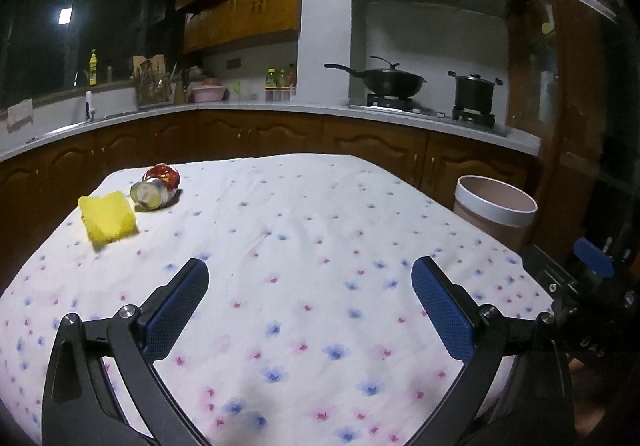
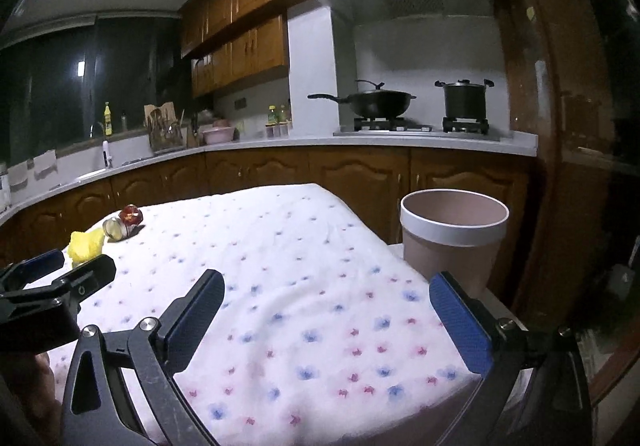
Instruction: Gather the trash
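A crushed red and silver can (image 1: 158,186) lies on its side at the far left of the table, with a yellow sponge (image 1: 107,220) just in front of it. Both also show in the right wrist view, the can (image 2: 122,224) and the sponge (image 2: 86,244). A pink bin with a white rim (image 1: 496,210) stands beside the table's right edge, and shows again in the right wrist view (image 2: 454,236). My left gripper (image 1: 310,274) is open and empty over the table's near middle. My right gripper (image 2: 326,286) is open and empty over the table's right side, near the bin.
The table carries a white cloth with pink and blue flowers (image 1: 304,230). Behind it runs a kitchen counter (image 1: 256,108) with a sink, bottles, a wok (image 1: 390,80) and a pot (image 1: 474,92) on the stove. The left gripper's body (image 2: 48,286) shows at the right view's left edge.
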